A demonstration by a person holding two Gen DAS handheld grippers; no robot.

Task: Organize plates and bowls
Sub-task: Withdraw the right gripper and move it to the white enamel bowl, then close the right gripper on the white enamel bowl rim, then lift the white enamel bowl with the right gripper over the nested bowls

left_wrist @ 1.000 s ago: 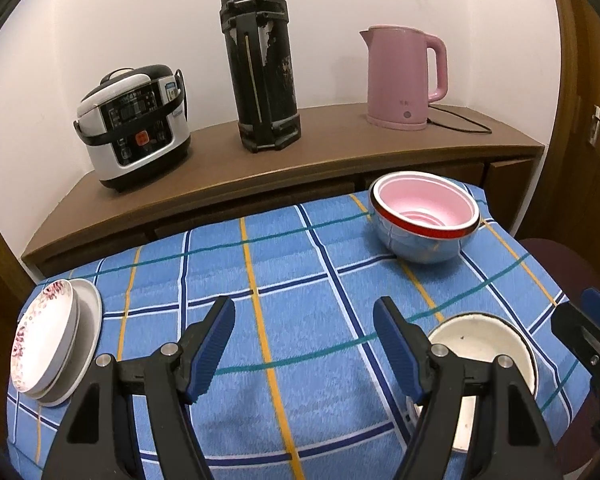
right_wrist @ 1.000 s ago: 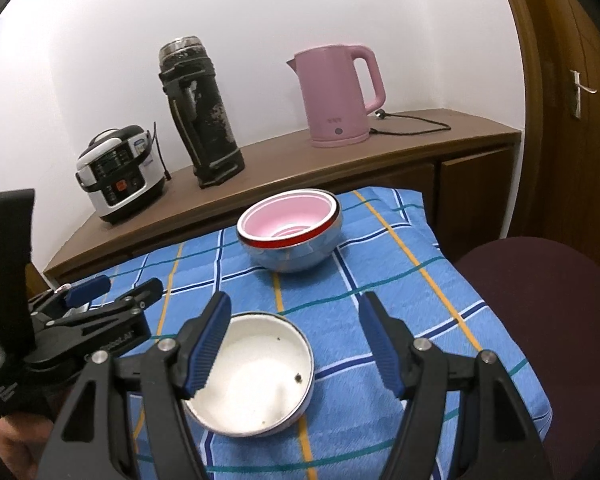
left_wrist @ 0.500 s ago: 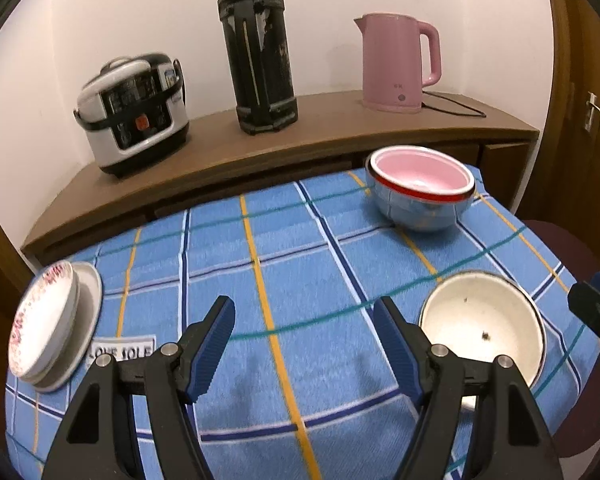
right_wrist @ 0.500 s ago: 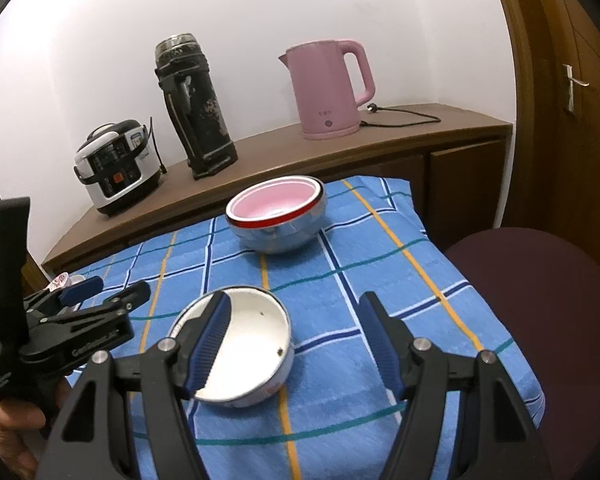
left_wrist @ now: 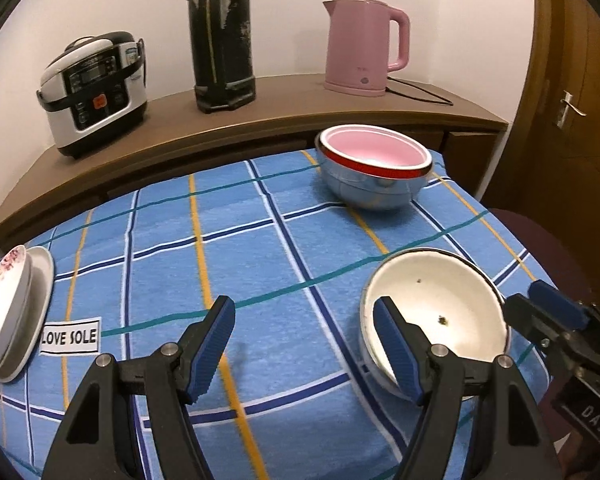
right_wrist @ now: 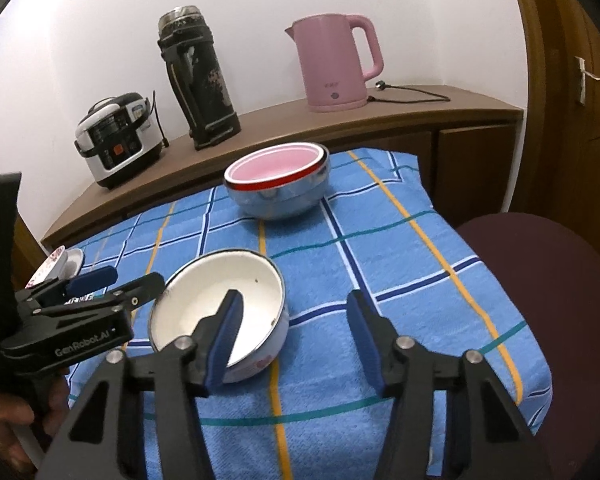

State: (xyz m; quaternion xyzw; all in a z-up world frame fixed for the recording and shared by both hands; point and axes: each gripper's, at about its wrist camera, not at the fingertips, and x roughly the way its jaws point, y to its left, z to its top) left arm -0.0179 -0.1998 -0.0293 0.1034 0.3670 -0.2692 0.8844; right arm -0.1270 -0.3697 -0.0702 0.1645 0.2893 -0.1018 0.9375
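Checked cloth (left_wrist: 260,240) under sideboard. White bowl (right_wrist: 220,304) near front edge. Right gripper (right_wrist: 296,336) closing, left finger inside bowl, right finger outside: straddles rim for pinch, not yet clamped. Left gripper (left_wrist: 304,344) wide apart, empty. Nested bowls (left_wrist: 374,172) far right; plates (left_wrist: 16,312) left.

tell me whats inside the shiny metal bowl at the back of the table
A pink bowl with a red outer band sits nested inside the metal bowl. Its visible pink inside looks empty. The metal bowl's own inside is covered by it, so anything beneath cannot be seen.
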